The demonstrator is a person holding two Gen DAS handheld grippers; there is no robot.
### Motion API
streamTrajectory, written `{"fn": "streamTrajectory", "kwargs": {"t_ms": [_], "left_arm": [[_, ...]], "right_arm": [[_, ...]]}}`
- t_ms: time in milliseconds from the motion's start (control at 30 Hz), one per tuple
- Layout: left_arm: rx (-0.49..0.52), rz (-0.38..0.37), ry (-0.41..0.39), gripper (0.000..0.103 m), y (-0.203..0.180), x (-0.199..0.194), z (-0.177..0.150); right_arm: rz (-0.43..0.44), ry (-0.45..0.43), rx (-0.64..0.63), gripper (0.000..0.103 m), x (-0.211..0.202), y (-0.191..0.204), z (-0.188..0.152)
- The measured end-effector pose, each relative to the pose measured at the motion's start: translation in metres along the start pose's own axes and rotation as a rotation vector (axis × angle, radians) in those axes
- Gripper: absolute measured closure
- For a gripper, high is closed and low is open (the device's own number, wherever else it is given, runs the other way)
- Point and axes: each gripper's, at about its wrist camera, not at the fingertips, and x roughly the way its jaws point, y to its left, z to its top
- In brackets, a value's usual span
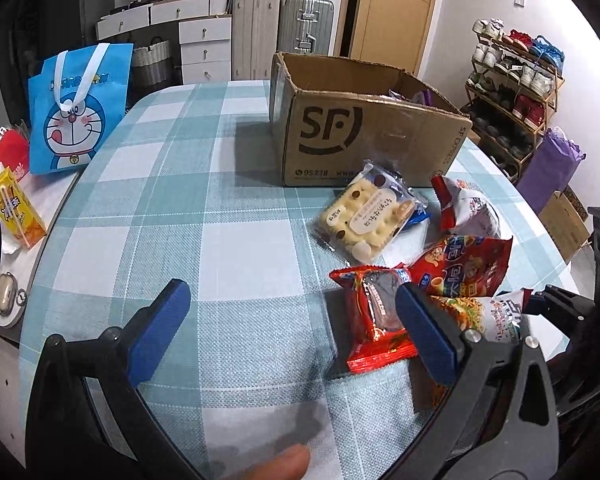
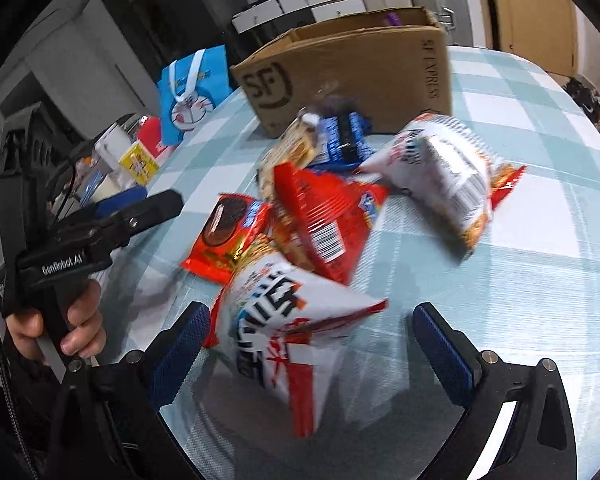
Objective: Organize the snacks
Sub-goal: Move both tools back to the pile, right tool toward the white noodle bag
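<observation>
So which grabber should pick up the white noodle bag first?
Probably the right gripper: its open jaws already straddle the white noodle bag. The left gripper hangs open beside the red cookie packet.

Left wrist view: low over table (image 1: 228,216), facing cardboard box (image 1: 363,136) ahead. Right wrist view: closer, tilted, snack pile (image 2: 319,216) directly ahead. Shared: box, pile, blue bag (image 1: 80,108).

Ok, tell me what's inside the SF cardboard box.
Over the rim of the cardboard box, only a few purple and dark wrapper tops show at the far right. The box walls hide everything lower down, including the bottom.
</observation>
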Motion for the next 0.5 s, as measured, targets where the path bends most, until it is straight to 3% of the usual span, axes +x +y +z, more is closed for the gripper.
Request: {"fn": "streamTrajectory", "kwargs": {"t_ms": [200,500], "left_arm": [[0.005,0.000,0.018,0.001,-0.002,0.006,-0.002],[0.008,-0.027,0.038,0.001,-0.006,0.014,-0.005]], "right_arm": [[-0.075,-0.007,-0.066,0.001,0.006,0.008,-0.001],[-0.175,-0.027,0.000,0.000,-0.015,-0.032,0.000]]}}
